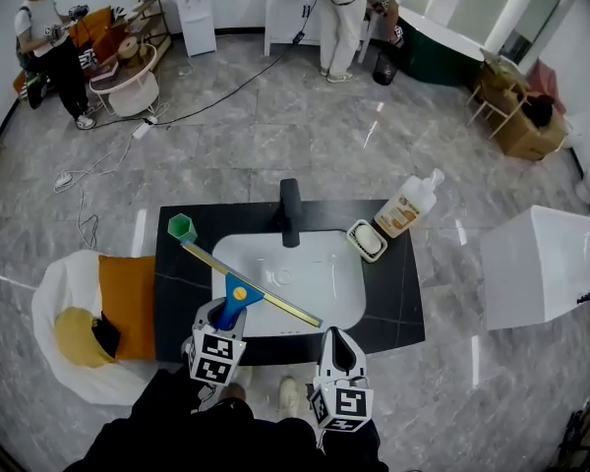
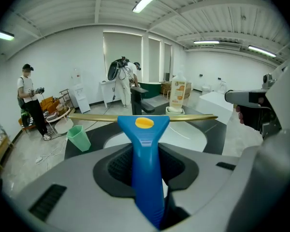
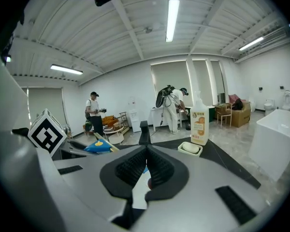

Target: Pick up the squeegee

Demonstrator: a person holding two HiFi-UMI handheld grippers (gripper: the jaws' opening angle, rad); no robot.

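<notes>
The squeegee has a blue handle (image 1: 238, 294) with a yellow dot and a long brass-coloured blade (image 1: 275, 297). It hangs above the white sink (image 1: 315, 273), with the blade slanting from the green cup toward the sink's front right. My left gripper (image 1: 227, 314) is shut on the handle. In the left gripper view the handle (image 2: 146, 168) runs up between the jaws (image 2: 144, 164) and the blade (image 2: 193, 117) lies level across the view. My right gripper (image 1: 336, 346) is just right of it at the counter's front edge. Its jaws (image 3: 146, 166) are shut and hold nothing.
On the black counter (image 1: 393, 303) stand a black faucet (image 1: 290, 209), a green cup (image 1: 182, 227), a soap dish (image 1: 367, 240) and a soap bottle (image 1: 409, 206). A white box (image 1: 541, 264) is at the right and a yellow-and-white bag (image 1: 88, 323) at the left. People stand far back.
</notes>
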